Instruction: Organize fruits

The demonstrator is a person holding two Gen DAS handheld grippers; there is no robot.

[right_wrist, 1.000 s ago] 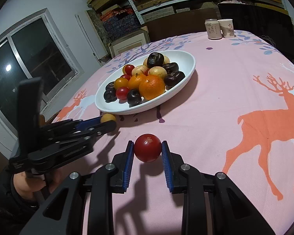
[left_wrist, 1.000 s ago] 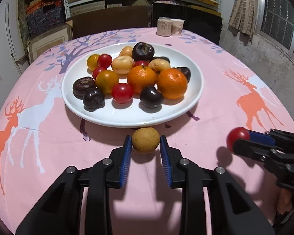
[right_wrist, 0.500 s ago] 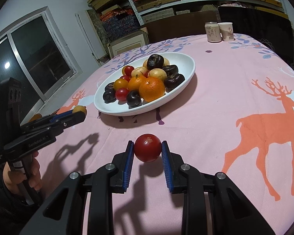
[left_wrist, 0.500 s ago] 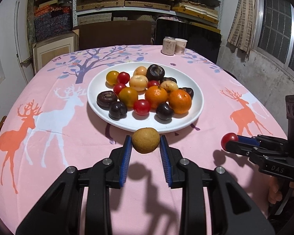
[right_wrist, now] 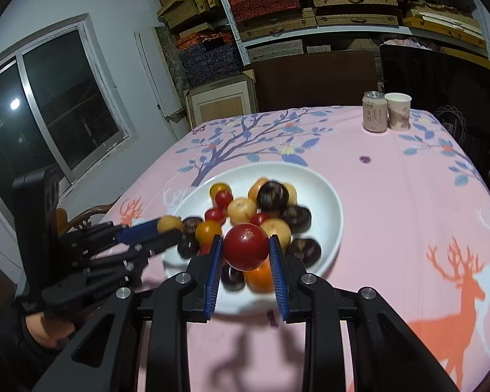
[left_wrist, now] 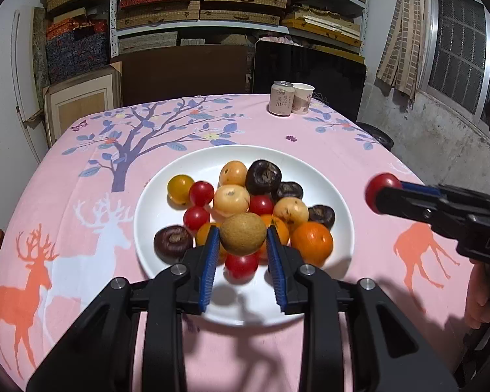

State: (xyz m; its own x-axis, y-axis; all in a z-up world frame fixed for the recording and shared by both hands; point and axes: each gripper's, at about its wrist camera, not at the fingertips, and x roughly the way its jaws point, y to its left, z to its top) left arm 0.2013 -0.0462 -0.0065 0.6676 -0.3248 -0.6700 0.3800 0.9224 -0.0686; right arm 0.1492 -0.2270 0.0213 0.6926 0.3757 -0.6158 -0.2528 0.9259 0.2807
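A white plate [left_wrist: 166, 189] on the pink tablecloth holds several fruits: oranges, red tomatoes, dark plums, yellow and tan fruits. My left gripper [left_wrist: 243, 245] is shut on a tan round fruit [left_wrist: 242, 233] and holds it above the plate's near side. My right gripper [right_wrist: 246, 254] is shut on a red tomato [right_wrist: 246, 246], raised above the plate's [right_wrist: 326, 202] near edge. The right gripper with its tomato [left_wrist: 380, 186] shows at the right in the left wrist view; the left gripper with its fruit [right_wrist: 169, 223] shows at the left in the right wrist view.
A drink can [left_wrist: 281, 98] and a paper cup [left_wrist: 302, 98] stand at the table's far right. Shelves of boxes, a dark board and a window surround the table. A wooden chair [right_wrist: 81, 219] stands at the table's left.
Both grippers have risen off the tablecloth with their fruits and moved forward over the plate's near side. The grips have not changed.
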